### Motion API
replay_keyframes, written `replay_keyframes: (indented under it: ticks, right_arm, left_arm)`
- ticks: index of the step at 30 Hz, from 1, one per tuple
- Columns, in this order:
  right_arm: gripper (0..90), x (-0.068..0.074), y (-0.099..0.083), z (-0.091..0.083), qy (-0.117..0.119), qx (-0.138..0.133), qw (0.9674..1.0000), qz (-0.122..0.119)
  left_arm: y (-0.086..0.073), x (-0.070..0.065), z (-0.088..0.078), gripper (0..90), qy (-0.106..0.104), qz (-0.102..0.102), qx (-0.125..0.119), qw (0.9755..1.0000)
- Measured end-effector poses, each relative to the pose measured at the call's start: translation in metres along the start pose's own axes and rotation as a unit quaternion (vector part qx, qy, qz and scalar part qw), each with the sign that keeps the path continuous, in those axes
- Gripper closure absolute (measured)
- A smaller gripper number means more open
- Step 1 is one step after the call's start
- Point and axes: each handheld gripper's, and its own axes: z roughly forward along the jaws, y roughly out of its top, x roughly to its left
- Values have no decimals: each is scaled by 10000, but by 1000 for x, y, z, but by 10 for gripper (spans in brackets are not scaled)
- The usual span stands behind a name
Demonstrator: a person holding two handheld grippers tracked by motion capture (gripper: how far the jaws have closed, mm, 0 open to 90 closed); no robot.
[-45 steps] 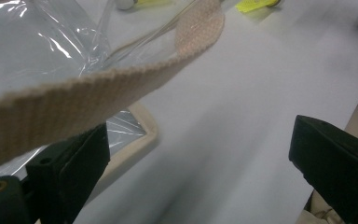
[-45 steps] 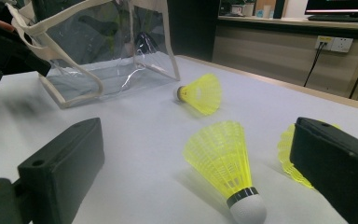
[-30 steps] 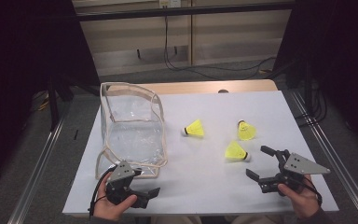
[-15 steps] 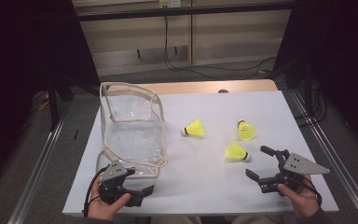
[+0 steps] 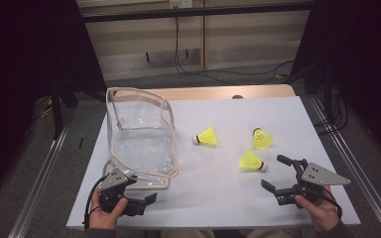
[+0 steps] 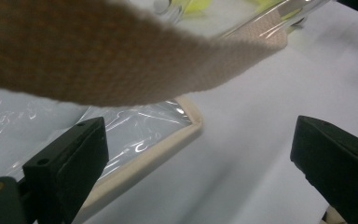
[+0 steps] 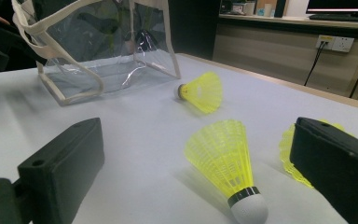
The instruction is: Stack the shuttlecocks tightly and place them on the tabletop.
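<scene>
Jaws of both the left gripper (image 5: 146, 202) and the right gripper (image 5: 277, 173) stand wide apart and hold nothing, each low over the near edge of the white tabletop (image 5: 228, 193). Just ahead of the right gripper lies the nearest yellow plastic shuttlecock (image 5: 251, 161) on its side, white cork toward the near right corner, while the clear plastic bag with beige webbing trim (image 5: 141, 144) stands open by the left edge. To pick it cleanly, I would close on the cork base, not the flimsy skirt, while the left gripper steadies the bag's strap (image 6: 121, 60).
</scene>
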Motion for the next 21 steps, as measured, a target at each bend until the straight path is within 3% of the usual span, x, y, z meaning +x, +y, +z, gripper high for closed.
replay_keyframes:
  ticks: [21]
  right_arm:
    - [26, 0, 0, 0, -17, 41, 10000, 1]
  left_arm:
    - [-3, 15, 3, 53, -118, 138, 19, 9998]
